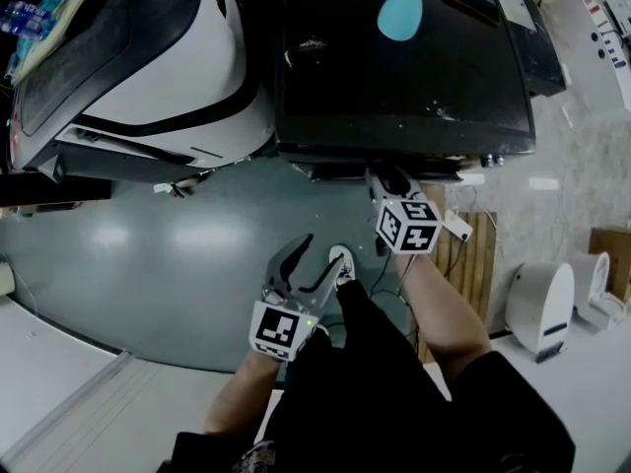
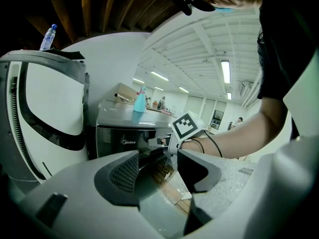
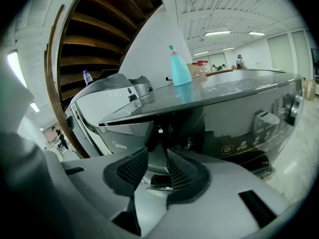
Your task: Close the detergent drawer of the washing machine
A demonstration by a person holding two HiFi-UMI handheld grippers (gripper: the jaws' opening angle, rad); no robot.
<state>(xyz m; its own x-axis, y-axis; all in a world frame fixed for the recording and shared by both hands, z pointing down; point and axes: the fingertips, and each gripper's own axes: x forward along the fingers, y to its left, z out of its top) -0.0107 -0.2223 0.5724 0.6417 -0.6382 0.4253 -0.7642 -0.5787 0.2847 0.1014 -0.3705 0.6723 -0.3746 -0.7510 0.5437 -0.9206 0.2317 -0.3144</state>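
The dark washing machine [image 1: 404,67] [image 2: 124,133] [image 3: 239,113] stands in front of me. Its detergent drawer [image 2: 153,144] [image 3: 158,156] sticks out a little from the upper front. My right gripper [image 1: 387,178] [image 2: 167,144] [image 3: 157,171] is at the drawer, its jaws narrow with the drawer's grey front edge filling the gap between the pads. In the head view the gripper covers most of the drawer. My left gripper [image 1: 320,259] [image 2: 157,171] hangs back over the grey floor, open and holding nothing, pointing toward the machine.
A white-and-black machine [image 1: 148,77] stands close on the left. A teal bottle [image 1: 402,13] [image 3: 179,68] sits on the washing machine's top. A wooden pallet [image 1: 473,254] and a white appliance [image 1: 540,304] are on the right. My own shoe [image 1: 341,261] is beside the left gripper.
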